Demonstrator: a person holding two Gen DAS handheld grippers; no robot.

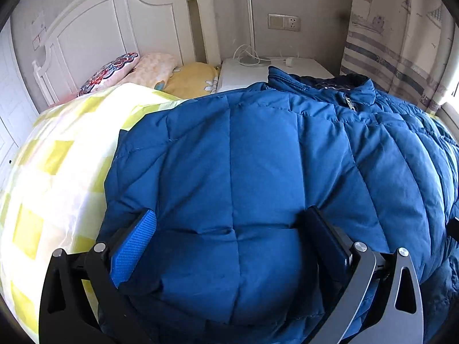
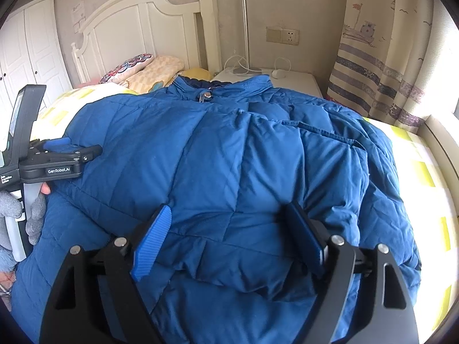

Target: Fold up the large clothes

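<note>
Blue down jacket (image 2: 223, 149) spread across the bed (image 2: 424, 172), collar (image 2: 200, 86) toward the headboard (image 2: 137, 28), hem at the near edge of the bed. Lies over the yellow-check quilt (image 1: 57, 172); quilt bare along the left edge and a strip at the right edge by the curtain (image 2: 373, 66).

Right gripper (image 2: 229, 235): jaws wide and opening a touch more, a puffed ridge of hem fabric bulging between them, pads apparently not pressing. Not a grip.

Left gripper (image 1: 229, 238): jaws also spread wide over padded fabric near the jacket's left side; no pinch visible there either. Seen from the right wrist camera, resting low at the jacket's left edge, held by a hand in a grey glove (image 2: 34, 215).

Likely step: take hold of the hem on both sides for a fold toward the collar. Judgement only.

To do it well:
- Drive both jaws deeper before closing; thick fill slips out of a shallow bite.
- Catch all layers at the hem, not just the top shell.
- Match grips either side of the zipper (image 2: 205, 96) so the fold line runs straight.
- Lift level, lay over slowly, press air out.

Risk: quilt caught along with the jacket at the left edge.
</note>
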